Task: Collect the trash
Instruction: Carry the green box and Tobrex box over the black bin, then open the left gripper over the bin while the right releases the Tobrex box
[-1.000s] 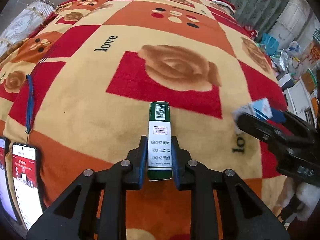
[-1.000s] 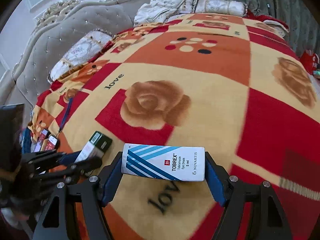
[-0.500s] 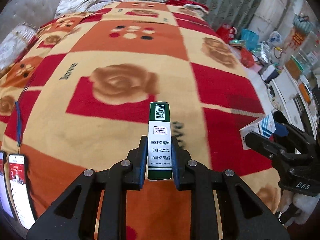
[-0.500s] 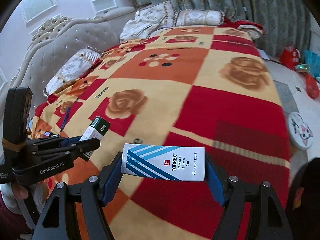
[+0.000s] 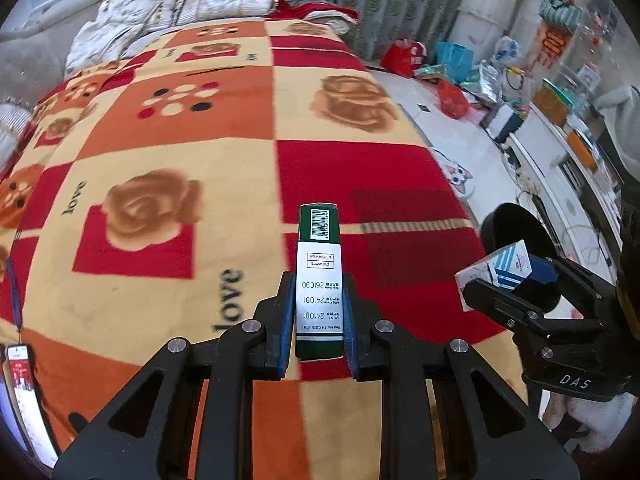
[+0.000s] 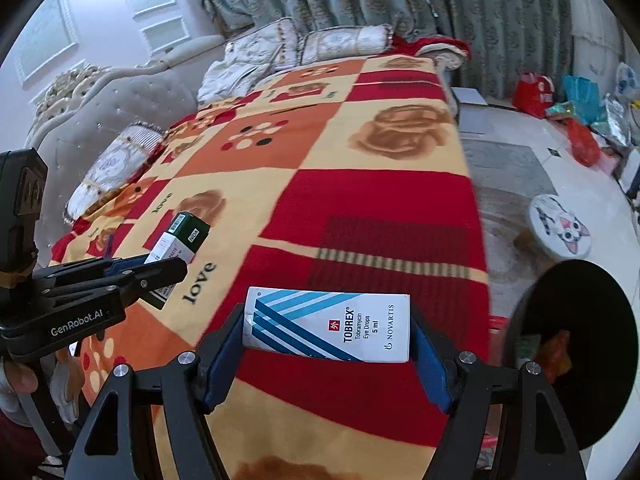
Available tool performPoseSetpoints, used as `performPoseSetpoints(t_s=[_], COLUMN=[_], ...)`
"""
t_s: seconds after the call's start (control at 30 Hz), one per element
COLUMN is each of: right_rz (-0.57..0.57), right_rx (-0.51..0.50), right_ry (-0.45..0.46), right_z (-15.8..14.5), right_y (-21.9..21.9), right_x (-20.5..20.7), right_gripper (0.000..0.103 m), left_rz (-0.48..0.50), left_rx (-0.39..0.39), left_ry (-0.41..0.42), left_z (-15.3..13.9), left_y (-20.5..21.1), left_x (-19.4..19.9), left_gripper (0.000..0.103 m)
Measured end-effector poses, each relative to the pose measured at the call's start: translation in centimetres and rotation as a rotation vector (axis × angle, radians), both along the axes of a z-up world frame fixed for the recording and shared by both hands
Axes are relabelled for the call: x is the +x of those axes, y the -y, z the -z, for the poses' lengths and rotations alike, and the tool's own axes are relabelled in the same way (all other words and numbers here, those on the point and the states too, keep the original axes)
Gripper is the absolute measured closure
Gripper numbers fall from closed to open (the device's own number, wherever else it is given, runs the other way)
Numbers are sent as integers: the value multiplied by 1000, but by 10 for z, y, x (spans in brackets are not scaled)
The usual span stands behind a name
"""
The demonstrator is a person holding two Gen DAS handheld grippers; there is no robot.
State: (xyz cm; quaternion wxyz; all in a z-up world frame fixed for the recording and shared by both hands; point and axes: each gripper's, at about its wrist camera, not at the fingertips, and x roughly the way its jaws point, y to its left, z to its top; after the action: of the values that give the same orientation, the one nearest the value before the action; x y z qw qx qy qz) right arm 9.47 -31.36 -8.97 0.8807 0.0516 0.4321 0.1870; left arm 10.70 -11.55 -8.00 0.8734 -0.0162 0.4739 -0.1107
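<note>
My left gripper (image 5: 319, 312) is shut on a green and white carton (image 5: 319, 280), held lengthwise above the bed; it also shows in the right wrist view (image 6: 176, 246). My right gripper (image 6: 328, 344) is shut on a white and blue Tobrex eye drops box (image 6: 328, 324), held crosswise; this box also shows in the left wrist view (image 5: 506, 270). A black round bin (image 6: 576, 352) stands beside the bed at the right, with something orange inside; its rim shows in the left wrist view (image 5: 516, 224) behind the right gripper.
The bed carries a red, orange and cream rose blanket (image 5: 180, 152) with pillows (image 6: 256, 56) at the far end. Phones (image 5: 24, 392) lie at its left edge. A cat-face stool (image 6: 560, 232) and bags (image 5: 452, 76) stand on the floor at the right.
Both grippers have swung to the right, away from the bed's middle toward its right edge, each still holding its box. The black bin has come into view.
</note>
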Motion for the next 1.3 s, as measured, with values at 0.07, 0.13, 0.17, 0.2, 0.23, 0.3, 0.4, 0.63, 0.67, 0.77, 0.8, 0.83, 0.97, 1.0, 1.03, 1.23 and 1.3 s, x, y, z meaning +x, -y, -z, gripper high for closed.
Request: performPoseSetpoints(t_s=[0.07,0.13,0.17,0.2,0.23,0.3,0.4,0.63,0.67,0.77,0.8,0.83,0.97,1.0,1.03,1.23,1.3], right_rz=[19,37,44,50,58,71,98,178,197,247,270,283,345,358,372,417,425], right_rx=[6,6,5,6,7,8,13,1,0,-2,-13,-20,-21,-23,-24,-14,-11], right_ry=[2,1,0,-1,0,1,3,6,5,-5,-10,-13,-38,-44,-51,-80,-82], right_z=[-1,-2,-2,-2,-2,-2,-2,-3,-2,0,3,4,13,15,18,30,32], right_y=[10,20,24,27,32,40,55,96,105,130,139,145,176,182,189,216,222], right_x=[-2,-3,-4,-5,-6,-7,-10,-16,-17,-19,-18,-18,-17,-16,-15,-16,-16], right_gripper=[29,29,29,29,29,29,29,29,29,29,29,29,29,29,29,29,29], left_rz=[22,43,51,60,68,85,113,182,193,234,247,262,302,309,316,368,381], left_rx=[3,3,4,5,5,8,10,-5,-9,-24,-32,-40,-61,-65,-70,-104,-122], left_ry=[5,8,9,10,10,11,10,8,8,-1,-6,-16,-44,-53,-61,-96,-105], left_z=[-2,-5,-6,-7,-7,-8,-9,-12,-13,-12,-11,-10,-6,-5,-3,7,9], left_y=[13,25,29,36,40,51,66,109,115,138,145,155,185,192,199,234,240], left_x=[0,0,1,1,1,2,2,6,6,9,10,12,18,20,22,31,34], left_gripper=[84,84,84,84,84,84,84,84,84,84,84,84,84,84,84,84,83])
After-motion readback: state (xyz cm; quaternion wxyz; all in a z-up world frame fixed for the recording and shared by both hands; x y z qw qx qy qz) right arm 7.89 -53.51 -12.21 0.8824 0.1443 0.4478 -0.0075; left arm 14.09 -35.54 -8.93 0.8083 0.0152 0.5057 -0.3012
